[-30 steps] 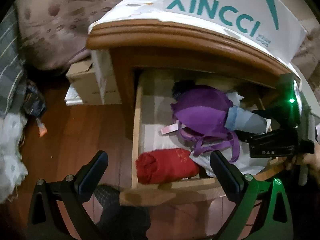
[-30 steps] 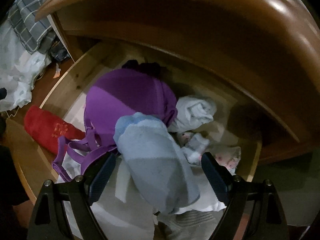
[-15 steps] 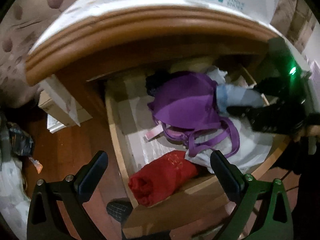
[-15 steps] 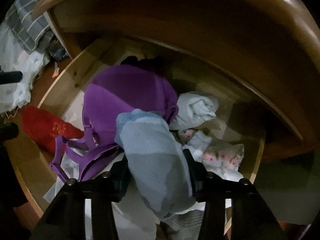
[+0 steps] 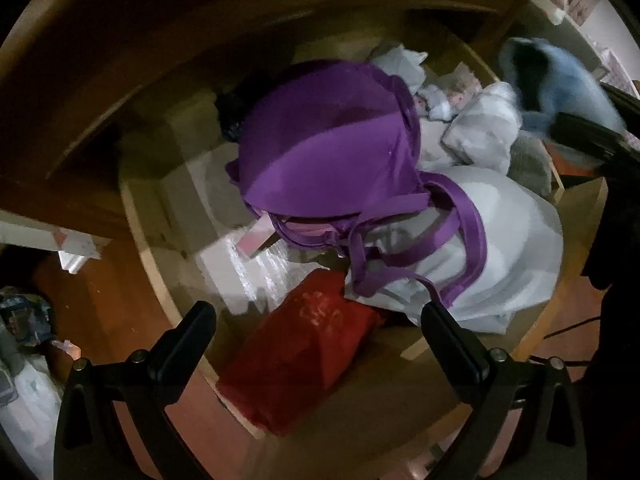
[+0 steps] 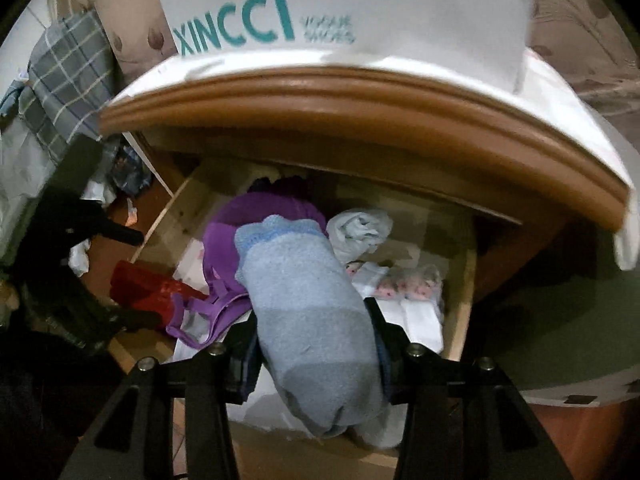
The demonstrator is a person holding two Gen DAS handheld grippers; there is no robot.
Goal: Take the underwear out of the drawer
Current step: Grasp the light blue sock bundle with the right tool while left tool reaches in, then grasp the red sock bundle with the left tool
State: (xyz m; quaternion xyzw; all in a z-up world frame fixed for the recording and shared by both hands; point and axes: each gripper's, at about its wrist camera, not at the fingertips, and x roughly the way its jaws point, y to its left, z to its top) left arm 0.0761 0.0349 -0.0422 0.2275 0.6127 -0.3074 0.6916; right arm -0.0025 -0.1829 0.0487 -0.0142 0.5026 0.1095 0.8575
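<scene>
Blue rolled underwear (image 6: 316,320) hides the right gripper (image 6: 316,354) jaws clamping it; left gripper (image 5: 320,340) jaws gape empty.

- Pretty clearly a bedroom at home: wooden nightstand (image 6: 360,96) with its drawer (image 6: 464,300) pulled open, stuffed with folded clothes
- Plaid bedding (image 6: 68,80) heaped off to the left
- Wood floor (image 5: 100,312), patterned wallpaper (image 6: 132,4) behind

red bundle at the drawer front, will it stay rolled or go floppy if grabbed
The red bundle looks like soft rolled cloth, so it would probably squash and sag. It appears light. The open left gripper may loosen its roll.
</scene>
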